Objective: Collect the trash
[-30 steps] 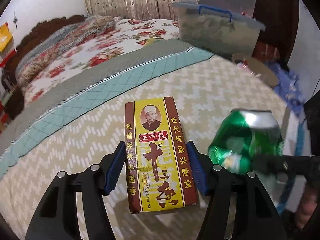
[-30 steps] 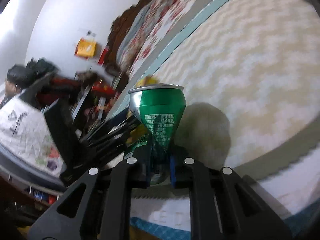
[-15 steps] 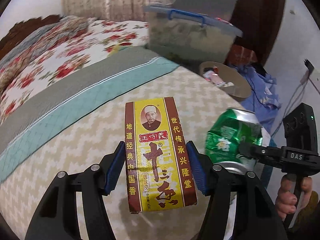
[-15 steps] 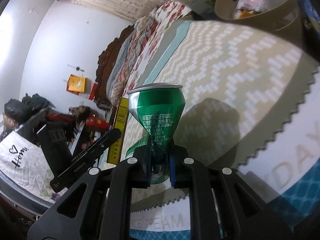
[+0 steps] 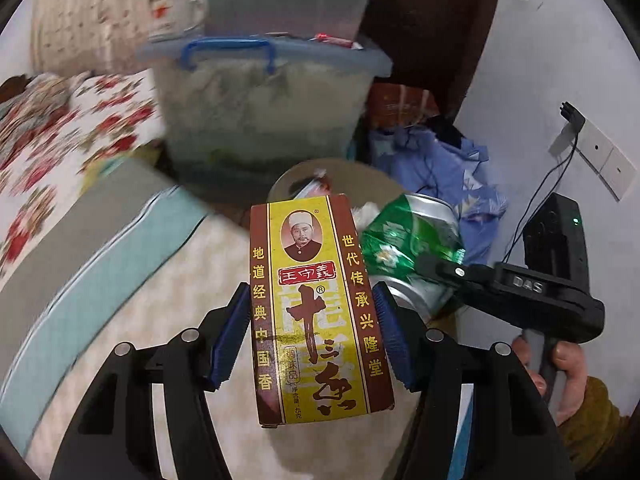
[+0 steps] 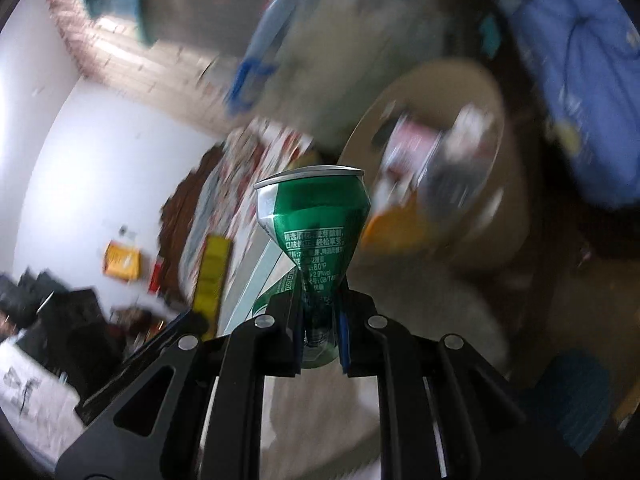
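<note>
Beyond both sets of jaws a round bin (image 6: 472, 236) of wrappers waits beside the bed, presumably why the left gripper (image 5: 312, 336) clamps the spice box (image 5: 316, 312) lengthwise while the right gripper (image 6: 320, 332) pinches the crushed can (image 6: 316, 236) at its waist.

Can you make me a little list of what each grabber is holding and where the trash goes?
left gripper: shut on the box, a yellow and brown carton, held upright
right gripper: shut on the can, green and crushed at the middle
bin: round, tan, ahead of both grippers, beyond the bed's edge
in the bin: some wrappers, too blurred to name
behind the bin: a clear tub with a blue handle
beside the bin: blue cloth
step not yet done: neither piece is in the bin
</note>
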### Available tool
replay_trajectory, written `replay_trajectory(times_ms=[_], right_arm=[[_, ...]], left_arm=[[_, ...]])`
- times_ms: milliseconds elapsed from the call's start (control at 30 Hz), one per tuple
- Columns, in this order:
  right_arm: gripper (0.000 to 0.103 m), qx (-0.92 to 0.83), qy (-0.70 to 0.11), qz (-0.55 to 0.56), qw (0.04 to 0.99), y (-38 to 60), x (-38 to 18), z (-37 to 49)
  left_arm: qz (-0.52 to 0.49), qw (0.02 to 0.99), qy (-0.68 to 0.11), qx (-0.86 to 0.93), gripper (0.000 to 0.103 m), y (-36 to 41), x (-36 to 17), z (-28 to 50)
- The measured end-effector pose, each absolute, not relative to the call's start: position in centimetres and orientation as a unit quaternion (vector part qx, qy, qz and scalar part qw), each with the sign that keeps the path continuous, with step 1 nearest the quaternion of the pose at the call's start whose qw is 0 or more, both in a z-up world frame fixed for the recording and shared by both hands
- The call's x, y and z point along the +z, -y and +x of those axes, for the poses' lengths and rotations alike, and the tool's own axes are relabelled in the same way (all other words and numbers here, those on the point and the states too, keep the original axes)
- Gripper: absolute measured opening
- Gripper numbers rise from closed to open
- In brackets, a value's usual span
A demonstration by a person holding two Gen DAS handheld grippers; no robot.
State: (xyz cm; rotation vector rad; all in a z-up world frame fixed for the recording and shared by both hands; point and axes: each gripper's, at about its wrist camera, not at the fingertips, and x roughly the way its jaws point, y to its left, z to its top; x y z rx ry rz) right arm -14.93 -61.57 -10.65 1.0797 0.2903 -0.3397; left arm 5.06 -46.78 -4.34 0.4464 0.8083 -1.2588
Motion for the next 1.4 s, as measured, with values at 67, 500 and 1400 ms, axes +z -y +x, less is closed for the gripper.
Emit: replay_trajectory(times_ms=[67,500,1400], right_arm=[[0.015,-0.184,-0.130,0.519,0.825,64.4,-10.9,-14.7],[0.057,-0.246,-0.153,0.471,0.833,70.2,-10.5,-11.5],[0.078,-0.331,-0.164,0.356,0.858,41.9,-6.2,-16.1]], left_arm=[[0.203,0.702,-0.370,-0.574,0.058,50.0,-4.8,5.3],[0.206,0.687,-0.417,-0.558,0.070,59.5,-9.5,7.2],[0.201,0.803,-0.304,-0.471,0.080,29.0,-3.2,2.5]])
